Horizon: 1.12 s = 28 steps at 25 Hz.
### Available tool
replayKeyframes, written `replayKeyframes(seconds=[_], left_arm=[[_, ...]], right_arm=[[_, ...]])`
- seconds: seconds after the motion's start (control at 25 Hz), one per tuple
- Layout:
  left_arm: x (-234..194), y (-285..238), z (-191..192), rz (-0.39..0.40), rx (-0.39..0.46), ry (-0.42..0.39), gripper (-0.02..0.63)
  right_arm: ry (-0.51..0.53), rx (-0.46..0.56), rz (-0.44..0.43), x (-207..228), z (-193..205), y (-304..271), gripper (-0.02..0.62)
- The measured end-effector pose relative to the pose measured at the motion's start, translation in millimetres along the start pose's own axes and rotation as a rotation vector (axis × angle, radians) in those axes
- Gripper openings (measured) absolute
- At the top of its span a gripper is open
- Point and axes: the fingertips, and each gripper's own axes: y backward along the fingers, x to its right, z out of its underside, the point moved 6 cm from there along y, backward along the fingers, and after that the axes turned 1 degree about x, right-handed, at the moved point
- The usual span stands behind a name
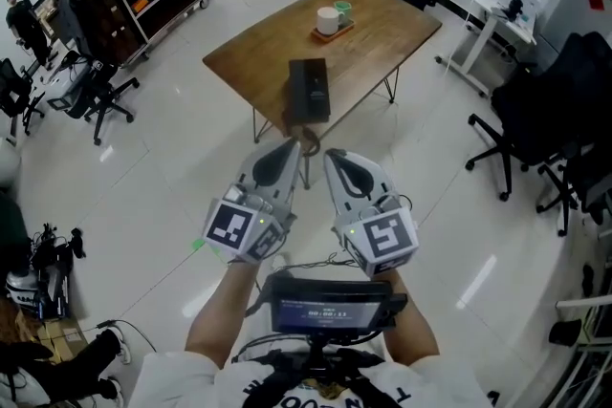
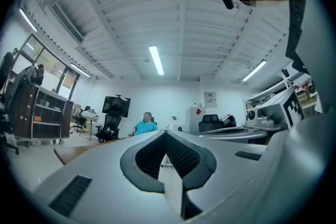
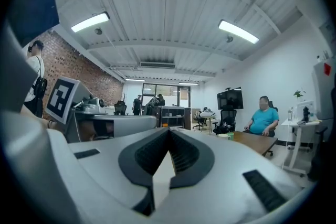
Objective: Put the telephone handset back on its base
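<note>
One telephone on table, beyond left gripper

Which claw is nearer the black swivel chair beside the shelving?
Left. The left claw sits right of the chair; the right claw lies farther right, beyond it.

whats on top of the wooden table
A black telephone lies near the front corner. Farther back, a small tray carries a white mug and a green cup. These cover the tray's middle, so anything under them cannot be seen.
</note>
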Motion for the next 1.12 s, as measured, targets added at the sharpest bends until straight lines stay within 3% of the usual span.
replayKeyframes(seconds=[0.32,1.12], left_arm=[[17.9,11.1,-14.8,0.002,0.036,-0.066,-0.015],[25.3,46.3,-24.3,0.009,0.014,-0.092,-0.014]], right_arm=[[0.002,0.018,0.001,-15.9,-3.1,13.1,-0.003],[0.0,0.032,0.013,-48.6,-4.6,24.9,-0.003]])
